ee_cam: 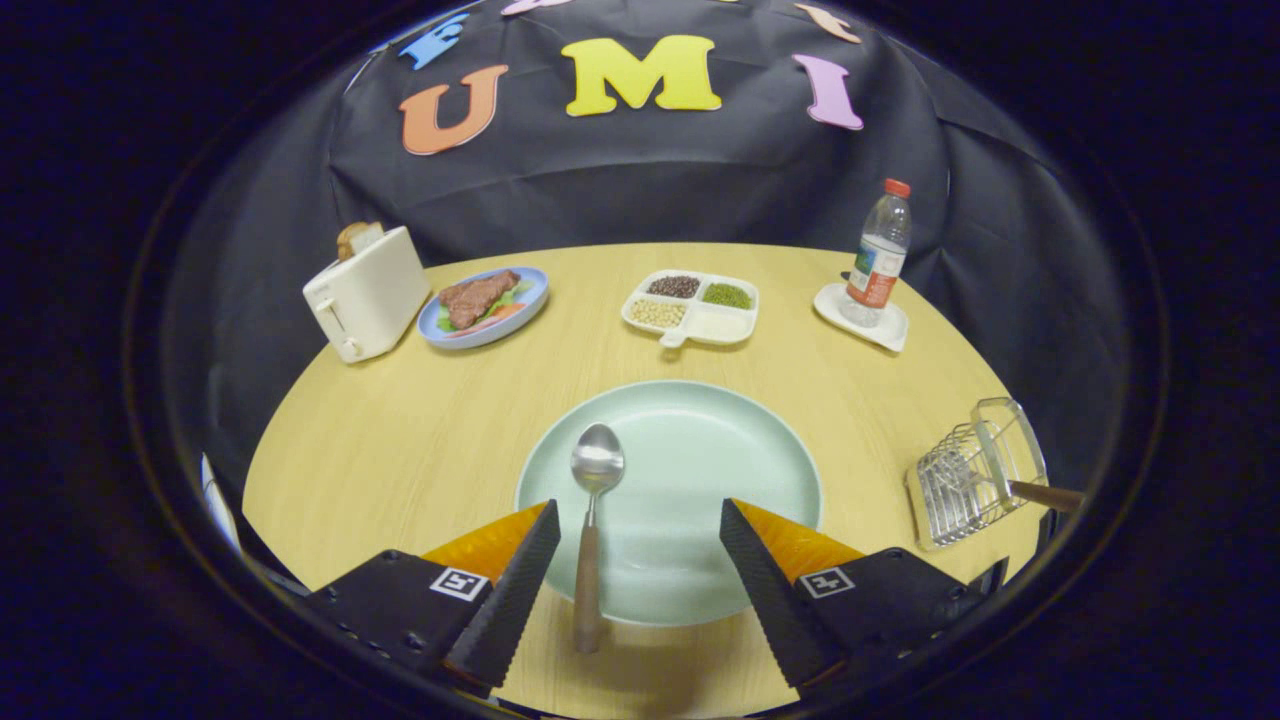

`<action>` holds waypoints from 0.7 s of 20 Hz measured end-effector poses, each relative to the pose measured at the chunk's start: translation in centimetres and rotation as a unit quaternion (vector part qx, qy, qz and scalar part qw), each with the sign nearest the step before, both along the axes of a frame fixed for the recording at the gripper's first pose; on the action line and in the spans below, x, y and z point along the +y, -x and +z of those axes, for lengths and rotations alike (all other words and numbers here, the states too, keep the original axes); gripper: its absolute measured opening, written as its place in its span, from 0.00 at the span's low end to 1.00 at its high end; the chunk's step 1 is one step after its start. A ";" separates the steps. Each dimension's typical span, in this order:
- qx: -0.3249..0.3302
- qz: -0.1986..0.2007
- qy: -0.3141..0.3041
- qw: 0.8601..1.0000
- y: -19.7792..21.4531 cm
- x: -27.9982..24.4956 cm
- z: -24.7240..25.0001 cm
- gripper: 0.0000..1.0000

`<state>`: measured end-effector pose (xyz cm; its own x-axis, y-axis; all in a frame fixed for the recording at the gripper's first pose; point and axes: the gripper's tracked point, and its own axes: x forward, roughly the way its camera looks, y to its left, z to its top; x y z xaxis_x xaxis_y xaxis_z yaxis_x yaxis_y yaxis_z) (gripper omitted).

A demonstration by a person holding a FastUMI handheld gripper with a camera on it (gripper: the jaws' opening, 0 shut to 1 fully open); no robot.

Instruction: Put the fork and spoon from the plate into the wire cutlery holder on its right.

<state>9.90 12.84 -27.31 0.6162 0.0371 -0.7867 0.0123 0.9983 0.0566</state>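
Observation:
A pale green plate (720, 450) lies on the round wooden table just ahead of my fingers. A spoon (592, 520) with a steel bowl and a brown wooden handle rests on the plate's left part, its handle sticking out over the near rim. My gripper (640, 520) is open above the plate's near side, and the spoon's handle lies between the fingers, close to the left one. The wire cutlery holder (975, 470) stands to the right of the plate. A brown wooden handle (1045, 493) pokes out of it, the fork's by the look of it.
Beyond the plate sit a white divided dish (692, 308) of beans, a blue plate with meat (484, 305), a white toaster (365, 292) with bread in it, and a water bottle (879, 255) on a white coaster. The table's edge curves close by the holder.

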 end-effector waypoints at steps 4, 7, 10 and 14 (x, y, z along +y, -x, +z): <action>0.048 0.007 0.010 0.999 0.1 0.4 -2.4 0.96; 0.075 0.007 0.007 0.997 -0.1 1.4 -3.1 0.80; 0.092 0.009 0.010 0.996 -0.1 1.7 -3.7 0.65; 0.116 0.022 -0.012 0.993 -0.1 3.0 -4.3 0.42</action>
<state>10.03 15.81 -31.64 0.4165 0.0800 -0.9056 -0.0158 0.9966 0.0808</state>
